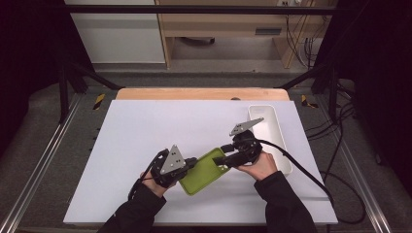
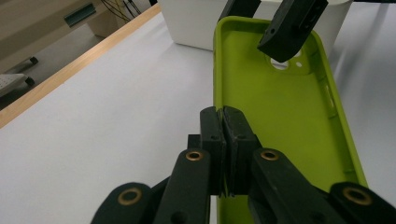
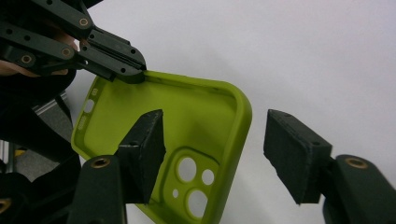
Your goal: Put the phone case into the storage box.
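Currently | green phone case [image 1: 204, 171] at 6 o'clock of table [image 1: 136, 136] | left gripper [image 2: 223, 122] clamped on its rim | right gripper [image 3: 212, 149] jaws apart astride camera-end wall | likely light, flexible: grip rim edges

White rectangular plastic tray [image 1: 279, 127] sits at right edge of white table sheet [image 1: 145, 131], light wooden table edge [image 1: 194, 93] behind, black cables [image 1: 340, 160] on grey floor.
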Action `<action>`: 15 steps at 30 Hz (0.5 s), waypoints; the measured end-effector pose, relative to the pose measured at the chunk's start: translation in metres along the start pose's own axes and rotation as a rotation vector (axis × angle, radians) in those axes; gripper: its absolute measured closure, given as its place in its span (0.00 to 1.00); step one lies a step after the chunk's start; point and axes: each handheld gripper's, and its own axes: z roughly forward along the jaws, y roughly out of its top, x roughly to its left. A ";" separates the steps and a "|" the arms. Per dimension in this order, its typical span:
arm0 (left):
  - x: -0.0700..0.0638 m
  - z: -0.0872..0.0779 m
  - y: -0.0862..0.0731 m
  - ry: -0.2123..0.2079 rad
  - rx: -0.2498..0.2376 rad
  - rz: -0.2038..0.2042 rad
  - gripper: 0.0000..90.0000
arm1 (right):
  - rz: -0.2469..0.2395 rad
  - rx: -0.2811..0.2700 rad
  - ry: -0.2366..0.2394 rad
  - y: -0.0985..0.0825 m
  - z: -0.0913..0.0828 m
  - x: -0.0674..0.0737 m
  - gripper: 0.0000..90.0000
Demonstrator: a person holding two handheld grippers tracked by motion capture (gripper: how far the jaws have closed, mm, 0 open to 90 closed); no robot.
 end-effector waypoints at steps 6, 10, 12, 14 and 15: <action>-0.001 0.000 0.000 -0.002 -0.002 0.003 0.97 | 0.019 0.013 0.020 0.001 0.000 -0.001 0.51; -0.001 0.001 0.000 -0.004 -0.001 0.005 0.97 | 0.024 0.020 0.032 0.001 0.001 -0.002 0.57; -0.002 0.000 0.000 -0.005 0.002 0.011 0.97 | 0.026 0.024 0.039 0.001 0.001 -0.002 0.59; -0.002 0.000 0.000 -0.005 -0.002 0.012 0.97 | 0.032 0.033 0.043 0.001 0.000 -0.003 0.62; -0.002 0.000 0.000 -0.006 0.000 0.015 0.97 | 0.034 0.035 0.045 0.001 0.000 -0.003 0.62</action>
